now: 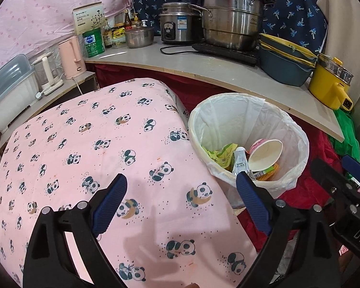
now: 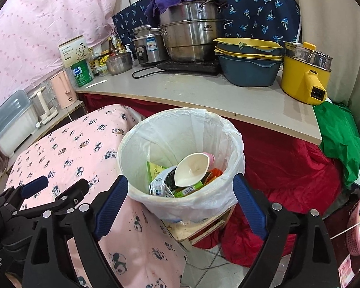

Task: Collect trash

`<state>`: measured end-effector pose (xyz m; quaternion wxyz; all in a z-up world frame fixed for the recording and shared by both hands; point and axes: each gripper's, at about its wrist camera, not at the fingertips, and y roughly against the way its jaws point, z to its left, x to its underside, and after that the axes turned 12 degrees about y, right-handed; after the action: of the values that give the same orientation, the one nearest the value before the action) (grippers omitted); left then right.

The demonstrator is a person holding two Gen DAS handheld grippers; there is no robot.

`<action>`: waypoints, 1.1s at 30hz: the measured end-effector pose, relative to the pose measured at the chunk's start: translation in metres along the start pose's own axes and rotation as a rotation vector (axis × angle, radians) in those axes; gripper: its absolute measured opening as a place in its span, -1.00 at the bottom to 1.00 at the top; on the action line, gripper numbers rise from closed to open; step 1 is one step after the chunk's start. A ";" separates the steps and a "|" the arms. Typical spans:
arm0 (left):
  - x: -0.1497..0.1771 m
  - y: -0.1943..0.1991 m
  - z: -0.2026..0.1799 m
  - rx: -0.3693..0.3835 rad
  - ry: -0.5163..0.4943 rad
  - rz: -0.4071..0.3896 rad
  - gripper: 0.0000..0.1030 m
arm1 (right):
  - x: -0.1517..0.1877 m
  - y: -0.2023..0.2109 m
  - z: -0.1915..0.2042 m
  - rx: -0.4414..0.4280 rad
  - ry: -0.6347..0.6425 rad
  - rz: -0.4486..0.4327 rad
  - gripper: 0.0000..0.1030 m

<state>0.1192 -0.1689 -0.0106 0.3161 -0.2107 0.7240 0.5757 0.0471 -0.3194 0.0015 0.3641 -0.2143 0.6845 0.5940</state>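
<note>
Right tongs [image 2: 180, 196] hang wide open over the lined bin [image 2: 230, 141], gripping nothing. Inside sit a paper bowl [image 2: 192, 168] and wrappers [image 2: 163, 180]. Left tongs [image 2: 57, 187] poke in over the panda cloth [image 2: 67, 148]; bench [image 2: 204, 96] behind.

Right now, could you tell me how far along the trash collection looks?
Done: the lined bin already holds a paper cup and wrappers. In hand: nothing; the left gripper and right gripper are both open and empty. Left: no loose trash shows on the panda cloth, so little appears to remain.

Bright, sharp, fisheye-warped, dark-cornered
</note>
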 end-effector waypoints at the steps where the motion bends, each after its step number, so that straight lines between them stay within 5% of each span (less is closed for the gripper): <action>1: 0.002 0.002 0.000 -0.001 0.001 -0.002 0.72 | 0.002 0.002 0.001 0.000 0.003 0.003 0.66; 7: 0.010 0.012 0.006 -0.023 0.009 -0.010 0.77 | 0.013 0.008 0.006 -0.010 0.025 0.017 0.89; 33: 0.039 0.042 0.013 -0.050 0.013 -0.023 0.84 | 0.043 0.034 0.011 0.012 0.067 0.030 0.89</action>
<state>0.0658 -0.1436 -0.0100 0.3125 -0.2304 0.7092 0.5885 -0.0027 -0.2954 -0.0089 0.3332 -0.2218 0.7032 0.5876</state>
